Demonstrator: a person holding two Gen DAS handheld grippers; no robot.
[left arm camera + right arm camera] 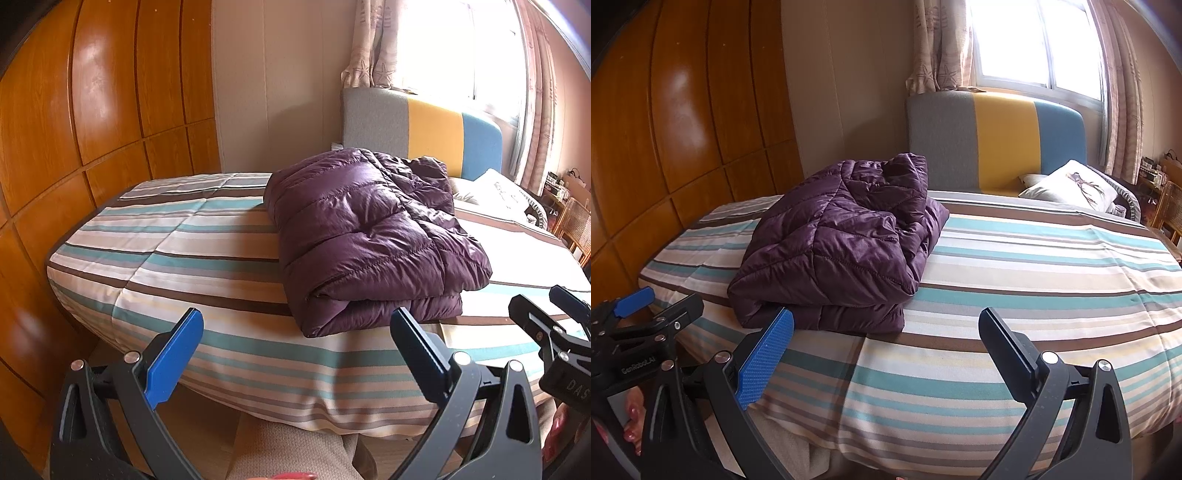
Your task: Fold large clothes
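A purple quilted down jacket (373,236) lies folded in a thick bundle on the striped bed; it also shows in the right wrist view (842,247). My left gripper (295,354) is open and empty, held just short of the bed's near edge, in front of the bundle. My right gripper (886,354) is open and empty, to the right of the bundle, also at the near edge. Each gripper shows in the other's view: the right gripper (561,332) and the left gripper (639,314).
The bed cover (1015,280) is striped in teal, brown and cream. A wooden wardrobe (92,129) stands close on the left. A grey, yellow and blue headboard (997,144), a pillow (1071,184) and a curtained window are at the far end. A wicker chair (576,225) stands right.
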